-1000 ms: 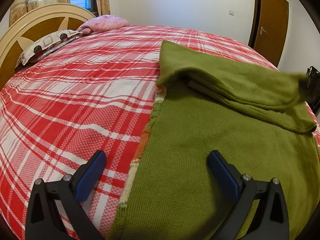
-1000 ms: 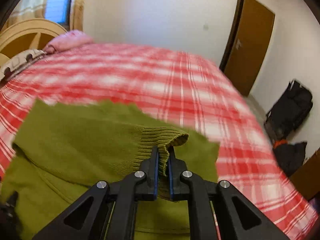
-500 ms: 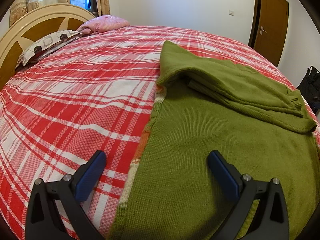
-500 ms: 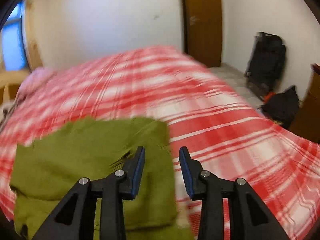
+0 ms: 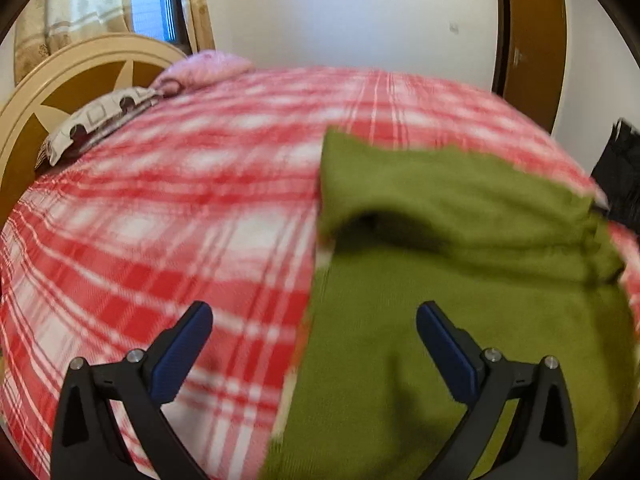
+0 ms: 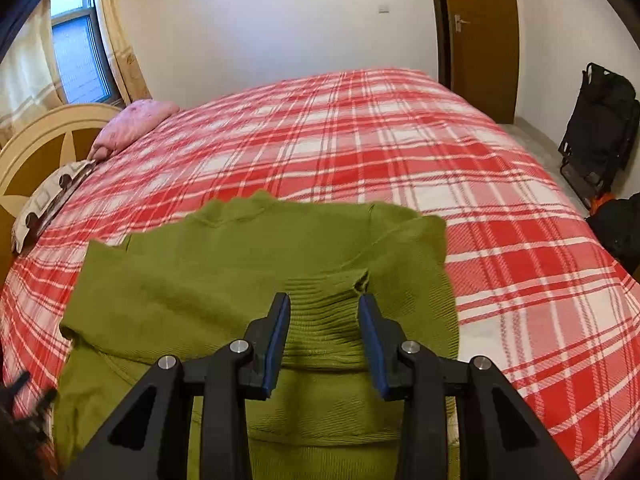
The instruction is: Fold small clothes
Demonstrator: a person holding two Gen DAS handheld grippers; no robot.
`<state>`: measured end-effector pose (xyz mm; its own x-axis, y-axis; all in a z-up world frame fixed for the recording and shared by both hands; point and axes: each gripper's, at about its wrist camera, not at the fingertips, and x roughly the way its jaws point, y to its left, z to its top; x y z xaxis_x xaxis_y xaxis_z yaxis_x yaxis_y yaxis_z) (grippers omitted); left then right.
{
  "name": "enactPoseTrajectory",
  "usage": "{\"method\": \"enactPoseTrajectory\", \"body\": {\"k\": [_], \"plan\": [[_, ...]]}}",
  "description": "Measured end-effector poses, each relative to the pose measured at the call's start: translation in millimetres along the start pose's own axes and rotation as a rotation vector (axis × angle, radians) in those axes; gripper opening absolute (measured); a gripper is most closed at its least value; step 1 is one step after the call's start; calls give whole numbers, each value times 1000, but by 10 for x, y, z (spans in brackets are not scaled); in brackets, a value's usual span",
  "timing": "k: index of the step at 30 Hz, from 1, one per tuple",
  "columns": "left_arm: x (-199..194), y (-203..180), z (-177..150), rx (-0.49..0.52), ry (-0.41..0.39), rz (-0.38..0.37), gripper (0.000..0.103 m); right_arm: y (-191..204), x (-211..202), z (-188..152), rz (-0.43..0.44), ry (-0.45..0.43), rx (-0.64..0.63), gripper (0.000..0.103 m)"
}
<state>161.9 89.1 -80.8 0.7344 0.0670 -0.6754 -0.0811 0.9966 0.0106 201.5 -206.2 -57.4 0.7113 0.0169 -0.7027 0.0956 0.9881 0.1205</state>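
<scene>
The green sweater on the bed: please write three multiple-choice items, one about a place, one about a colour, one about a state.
1. Where does the green sweater lie?
A. on the plaid bedspread
B. on the floor
C. on a chair

2. What colour are the pads of the right tongs?
A. yellow
B. blue
C. white

3. How is the ribbed cuff?
A. clamped by the right tongs
B. lying free between open pads
C. hanging in the air

Answers:
1 A, plaid shows around it.
2 B, both pad faces are blue.
3 B, gaps show beside both pads.
</scene>
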Motion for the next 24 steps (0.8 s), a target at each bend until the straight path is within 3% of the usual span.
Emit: {"method": "enactPoseTrajectory", "body": {"k": [3, 9, 11, 13, 14, 16, 20, 24], "plan": [[25, -120, 394, -1, -42, -40, 103, -19, 173, 60, -5, 31, 5, 37], [686, -263, 871, -78, 52, 44, 103, 48, 466, 79, -14, 97, -47, 37], [833, -231, 827, -91, 78, 79, 103, 133, 487, 65, -44, 94, -112, 36], [1052, -174, 729, -103, 148, 128, 103, 240, 498, 48, -60, 90, -196, 8], [1075, -132, 664, -110, 169, 138, 103, 259, 507, 50, -56, 94, -212, 4], [1150, -33, 522, -143, 194, 122, 103, 267, 498, 92, -64, 75, -226, 4], [1112, 120, 415, -215, 181, 61, 103, 207, 316, 226, -132, -52, -230, 0], [1122, 82, 413, -215, 179, 78, 103, -31, 316, 279, -94, -37, -137, 0]]}}
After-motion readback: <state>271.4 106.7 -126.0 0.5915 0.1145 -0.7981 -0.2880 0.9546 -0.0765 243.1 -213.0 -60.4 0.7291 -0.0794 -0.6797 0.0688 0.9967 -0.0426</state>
